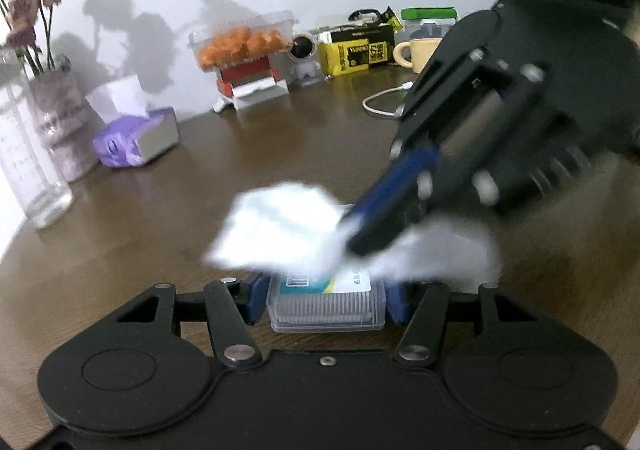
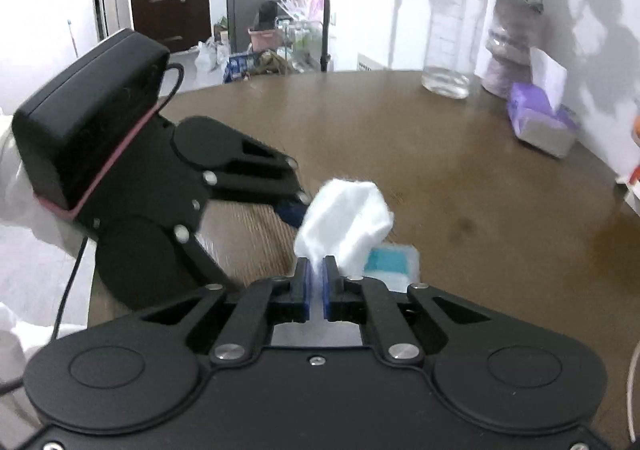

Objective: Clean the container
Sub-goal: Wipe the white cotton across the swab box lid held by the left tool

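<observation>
Clear plastic, the small container (image 1: 327, 306) was held low over the brown table (image 1: 240, 170), clamped between the fingers of the left gripper (image 1: 326, 300). A white tissue (image 2: 346, 226) was pinched in the nearly closed fingers of the right gripper (image 2: 316, 278) and was pressed against the container's top, over its teal label. The wiping was judged to be under way; how much of the surface had been cleaned could not be told, since blur hid any dirt. The sides and underside appeared yet to be wiped.

Clear glossy plastic container (image 1: 328, 308), soft white tissue (image 2: 346, 224), smooth brown wood-grain table (image 2: 460, 170), matt black claw (image 2: 316, 282)
</observation>
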`<state>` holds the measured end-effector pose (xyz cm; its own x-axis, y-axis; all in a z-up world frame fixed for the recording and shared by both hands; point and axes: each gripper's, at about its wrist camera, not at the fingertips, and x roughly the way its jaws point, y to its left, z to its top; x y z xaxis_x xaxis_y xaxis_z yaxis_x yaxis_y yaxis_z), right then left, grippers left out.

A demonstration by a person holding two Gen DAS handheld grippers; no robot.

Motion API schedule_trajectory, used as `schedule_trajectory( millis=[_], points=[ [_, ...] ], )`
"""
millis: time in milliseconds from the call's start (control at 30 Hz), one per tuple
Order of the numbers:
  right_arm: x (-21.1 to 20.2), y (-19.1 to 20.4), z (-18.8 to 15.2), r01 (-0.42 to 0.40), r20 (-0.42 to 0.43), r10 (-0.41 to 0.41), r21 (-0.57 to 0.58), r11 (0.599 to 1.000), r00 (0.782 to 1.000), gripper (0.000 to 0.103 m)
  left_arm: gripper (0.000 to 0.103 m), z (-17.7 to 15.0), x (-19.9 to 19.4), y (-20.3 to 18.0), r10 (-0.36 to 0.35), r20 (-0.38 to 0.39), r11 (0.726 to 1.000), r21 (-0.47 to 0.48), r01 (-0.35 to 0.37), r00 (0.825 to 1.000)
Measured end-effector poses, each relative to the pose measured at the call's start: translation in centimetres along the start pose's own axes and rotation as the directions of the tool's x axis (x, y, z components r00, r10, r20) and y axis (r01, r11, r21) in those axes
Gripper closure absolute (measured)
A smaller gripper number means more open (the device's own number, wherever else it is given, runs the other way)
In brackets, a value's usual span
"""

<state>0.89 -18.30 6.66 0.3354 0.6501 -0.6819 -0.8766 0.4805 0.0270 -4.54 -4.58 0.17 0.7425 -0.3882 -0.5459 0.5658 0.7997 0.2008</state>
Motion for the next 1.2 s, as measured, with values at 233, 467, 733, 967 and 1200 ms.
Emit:
schedule_trajectory(
  millis=[233,467,733,967,1200],
  points=[
    [1.5,-0.4,1.2,-0.002,0.030,0.002,0.022,1.000,1.000,0.098,0.047,-0.1,-0.1,0.1,-0.007,-0.004,1.000,-0.002,0.007,1.000],
    [1.1,-2.9,1.5,0.130,-0.015,-0.130,0.031,0.991,0.991,0.098,0.047,-0.1,-0.4,-0.2,0.008,0.001,1.000,0.011,-0.008,1.000],
    [0.5,-2.4,0.7,0.050,-0.033,-0.049,0.023,0.998,0.998,0.098,0.047,-0.1,-0.4,0.2,-0.001,0.003,1.000,-0.013,0.001,1.000],
    [2.0,-0.1,1.3,0.009,-0.010,-0.009,-0.061,0.998,1.000,0.098,0.047,0.0,-0.2,0.6,-0.016,-0.008,0.999,-0.036,0.016,1.000],
    [1.6,-2.3,0.9,0.119,-0.003,-0.119,0.026,0.993,0.993,0.097,0.047,0.0,-0.2,0.5,-0.007,-0.013,0.999,-0.031,0.007,1.000]
  ],
)
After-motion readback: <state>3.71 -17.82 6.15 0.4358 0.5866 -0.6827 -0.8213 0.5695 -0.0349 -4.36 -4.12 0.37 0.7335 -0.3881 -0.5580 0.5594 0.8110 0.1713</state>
